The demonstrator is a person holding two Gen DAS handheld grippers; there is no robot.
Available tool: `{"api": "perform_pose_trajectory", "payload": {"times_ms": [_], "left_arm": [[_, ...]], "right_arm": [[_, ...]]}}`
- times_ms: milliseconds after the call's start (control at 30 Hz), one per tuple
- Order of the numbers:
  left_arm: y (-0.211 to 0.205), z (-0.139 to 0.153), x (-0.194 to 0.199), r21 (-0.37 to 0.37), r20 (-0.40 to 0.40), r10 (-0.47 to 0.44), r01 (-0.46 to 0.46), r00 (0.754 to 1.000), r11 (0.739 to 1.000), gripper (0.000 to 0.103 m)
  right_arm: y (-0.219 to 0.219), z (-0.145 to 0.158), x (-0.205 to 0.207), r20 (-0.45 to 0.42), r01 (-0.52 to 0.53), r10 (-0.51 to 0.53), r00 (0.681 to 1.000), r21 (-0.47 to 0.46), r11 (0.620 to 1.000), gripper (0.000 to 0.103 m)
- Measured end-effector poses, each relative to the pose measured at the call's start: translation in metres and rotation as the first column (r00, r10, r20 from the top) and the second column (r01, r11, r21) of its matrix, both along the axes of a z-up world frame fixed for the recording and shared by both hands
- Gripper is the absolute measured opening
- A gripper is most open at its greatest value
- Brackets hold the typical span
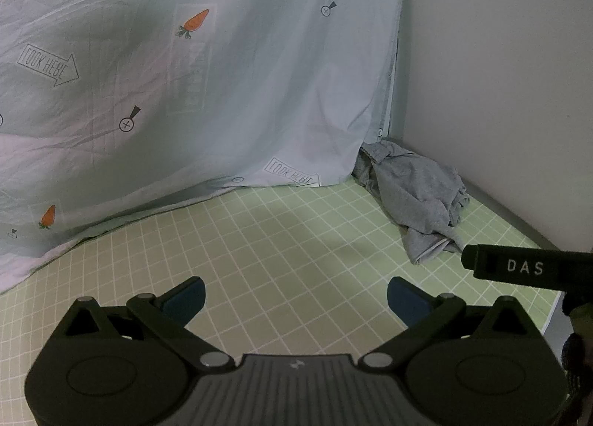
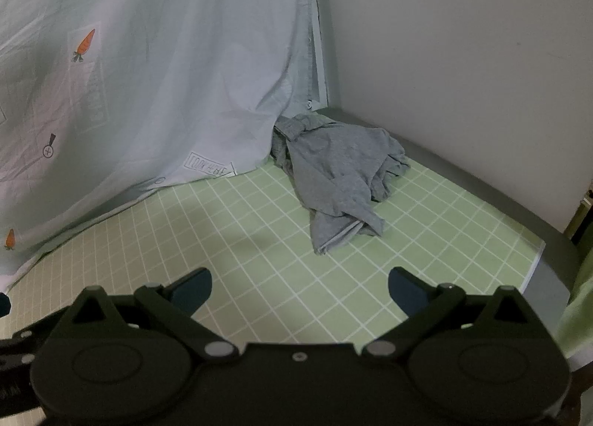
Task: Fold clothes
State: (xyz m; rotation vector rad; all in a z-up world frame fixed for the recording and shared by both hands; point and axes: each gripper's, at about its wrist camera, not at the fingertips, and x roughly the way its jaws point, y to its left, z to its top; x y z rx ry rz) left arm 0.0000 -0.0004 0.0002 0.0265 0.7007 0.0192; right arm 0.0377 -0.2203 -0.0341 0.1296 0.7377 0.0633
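We have both sets of jaws spread wide and empty above the green grid mat [image 2: 259,240] on the table. The crumpled grey garment [image 2: 337,174] lies ahead, slightly right of our right gripper [image 2: 300,289], its long axis running away toward the corner. From our left gripper [image 1: 296,300] the garment sits farther right, so the right one looks nearer.

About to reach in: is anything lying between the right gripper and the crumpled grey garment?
Nothing: the right wrist view shows only bare green grid mat between the open right gripper and the grey garment heaped in the far corner.
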Motion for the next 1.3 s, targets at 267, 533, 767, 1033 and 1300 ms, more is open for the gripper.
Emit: {"api": "perform_pose_trajectory", "payload": {"times_ms": [267,533,767,1033,1300], "left_arm": [[-0.0043,0.0024,0.0003,-0.002,0.001,0.004,-0.004,1.000,1.000,0.103],[0.0013,0.0025,-0.0040,-0.011,0.003,0.003,-0.003,1.000,1.000,0.103],[0.0003,0.0023,-0.0006,-0.006,-0.004,0.000,0.000,1.000,1.000,0.103],[-0.0020,0.0022,-0.0024,-0.005,-0.002,0.002,-0.002,1.000,1.000,0.103],[-0.0039,0.0029,-0.0020,-0.008,-0.007,0.003,-0.003,1.000,1.000,0.103]], "right_arm": [[-0.0018,0.0000,-0.0025,0.001,-0.003,0.003,1.000,0.003,1.000,0.103],[0.0026,0.0001,-0.0015,0.005,0.000,0.000,1.000,-0.004,1.000,0.103],[0.0003,0.0009,0.0001,0.003,0.000,0.000,1.000,-0.004,1.000,0.103],[0.0007,0.0017,-0.0003,0.002,0.002,-0.002,1.000,-0.003,1.000,0.103],[0.0006,0.0024,-0.0014,0.002,0.002,-0.002,1.000,-0.004,1.000,0.103]]}}
